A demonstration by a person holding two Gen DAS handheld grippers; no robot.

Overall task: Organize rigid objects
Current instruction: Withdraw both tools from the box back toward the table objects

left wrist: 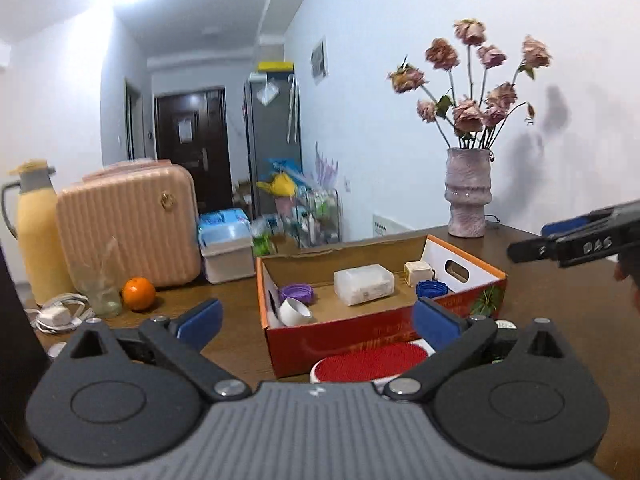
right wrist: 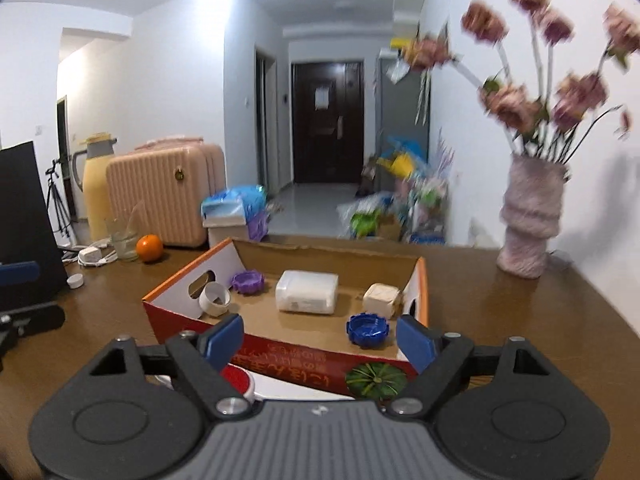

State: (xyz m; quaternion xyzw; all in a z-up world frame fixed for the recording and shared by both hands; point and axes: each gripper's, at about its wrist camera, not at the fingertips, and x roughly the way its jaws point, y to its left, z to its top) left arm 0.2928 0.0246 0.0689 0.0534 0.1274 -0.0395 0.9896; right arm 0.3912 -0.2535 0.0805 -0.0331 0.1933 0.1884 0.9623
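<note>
A: Where does the round red brush (left wrist: 370, 364) sit?
B: It lies flat on the table (left wrist: 560, 304), just below and ahead of the left gripper (left wrist: 316, 316), close against the near wall of the cardboard box (left wrist: 360, 340).
A: And the right gripper (right wrist: 320, 338)?
B: The brush shows under its left finger, so it lies slightly left of that gripper. Both seem about equally near.
A: Are they holding anything?
B: No, both grippers are spread wide with nothing between the pads.
A: How does the brush look?
B: It is a white-rimmed disc with a red bristly top and no clear long axis.
</note>
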